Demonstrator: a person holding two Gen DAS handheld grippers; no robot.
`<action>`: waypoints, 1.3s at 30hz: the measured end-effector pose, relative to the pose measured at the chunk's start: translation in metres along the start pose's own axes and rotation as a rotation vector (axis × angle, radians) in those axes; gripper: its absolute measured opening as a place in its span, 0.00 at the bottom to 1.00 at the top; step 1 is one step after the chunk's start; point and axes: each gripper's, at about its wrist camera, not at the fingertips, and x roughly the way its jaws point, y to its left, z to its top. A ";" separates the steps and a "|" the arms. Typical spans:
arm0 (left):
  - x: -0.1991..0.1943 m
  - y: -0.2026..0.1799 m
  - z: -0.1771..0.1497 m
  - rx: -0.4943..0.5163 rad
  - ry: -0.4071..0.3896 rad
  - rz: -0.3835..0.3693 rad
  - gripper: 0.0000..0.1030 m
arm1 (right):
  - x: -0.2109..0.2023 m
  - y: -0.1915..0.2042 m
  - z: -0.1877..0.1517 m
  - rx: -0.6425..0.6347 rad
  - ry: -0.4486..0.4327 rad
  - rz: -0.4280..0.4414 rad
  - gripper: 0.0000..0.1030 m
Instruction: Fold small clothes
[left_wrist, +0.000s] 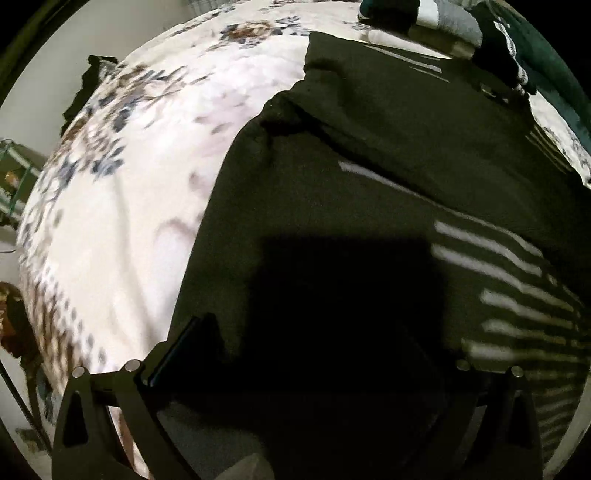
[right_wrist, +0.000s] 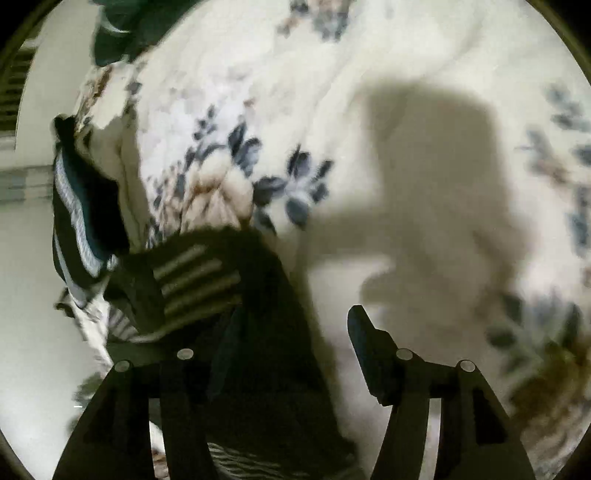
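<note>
A dark olive garment with white stripes (left_wrist: 388, 155) lies spread on a floral bedspread (left_wrist: 122, 206), filling the right of the left wrist view. My left gripper (left_wrist: 314, 354) is open just above its near part, the left finger (left_wrist: 177, 350) at the cloth's left edge, the right finger lost in shadow. In the right wrist view the same dark striped garment (right_wrist: 229, 280) lies at the lower left. My right gripper (right_wrist: 288, 354) is open over its edge, the right finger (right_wrist: 365, 350) above bare bedspread (right_wrist: 332, 92), the left finger hidden against the dark cloth.
More dark and striped clothes (left_wrist: 498, 44) are piled at the far right of the bed, and they also show at the left edge of the right wrist view (right_wrist: 81, 206). A dark item (left_wrist: 88, 85) hangs off the bed's far left edge.
</note>
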 end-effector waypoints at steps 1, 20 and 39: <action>-0.008 -0.004 -0.007 0.004 -0.002 0.016 1.00 | 0.013 0.000 0.007 0.010 0.043 0.012 0.60; -0.090 -0.186 -0.183 0.139 0.165 -0.024 1.00 | 0.001 0.003 0.043 -0.237 0.204 -0.055 0.50; -0.083 -0.278 -0.227 0.305 0.046 -0.047 0.08 | -0.021 -0.084 0.018 -0.216 0.287 0.145 0.54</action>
